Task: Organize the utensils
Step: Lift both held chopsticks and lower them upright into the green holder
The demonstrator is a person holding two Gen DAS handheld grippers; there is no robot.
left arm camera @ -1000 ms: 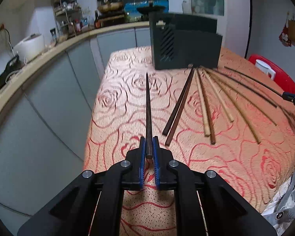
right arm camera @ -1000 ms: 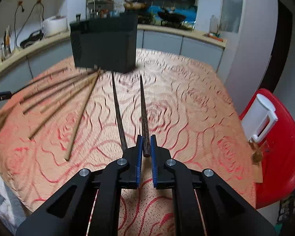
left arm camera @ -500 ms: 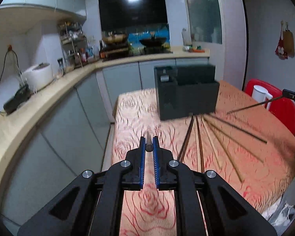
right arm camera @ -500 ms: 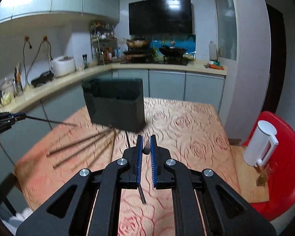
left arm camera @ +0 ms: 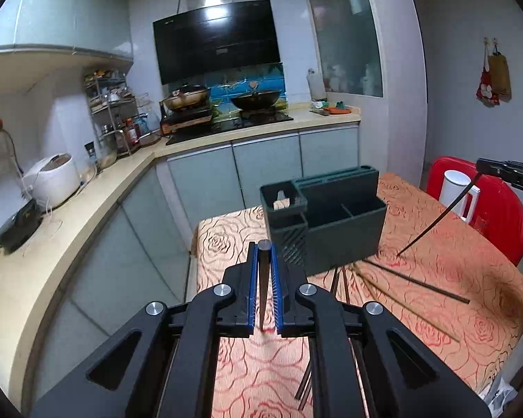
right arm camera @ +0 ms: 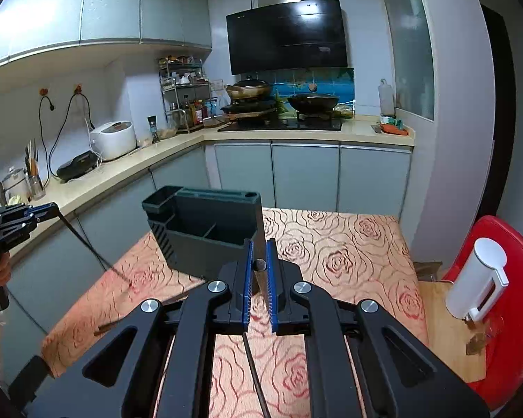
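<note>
Left gripper [left arm camera: 265, 254] clamped tight on a dark chopstick [left arm camera: 263, 285], butt end showing round between the blue pads [left arm camera: 250, 292], shaft hanging down towards 6 o'clock above the rose-patterned tablecloth [left arm camera: 436, 244]. Right gripper [right arm camera: 258, 261] likewise pinched narrow around a second dark chopstick [right arm camera: 260, 265], its length dropping away below the jaws towards 6 o'clock. From the left wrist, right gripper visible at 3 o'clock, its chopstick slanting down to a tip just above the cloth, near the organizer's right corner. From the right wrist, left gripper seen at 9 o'clock with its stick angled down likewise, a hand [right arm camera: 0, 271] gripping the handle beneath.

Dark green utensil organizer [left arm camera: 331, 223] standing upright on the table at 12 to 1 o'clock of the left jaws, open compartments facing up, none of the held sticks inside. Loose chopsticks [left arm camera: 415, 280] lying flat on the cloth at its foot, fanned towards 4 o'clock. White jug [right arm camera: 477, 282] on red chair [right arm camera: 519, 313] at 3 o'clock, well apart.
</note>
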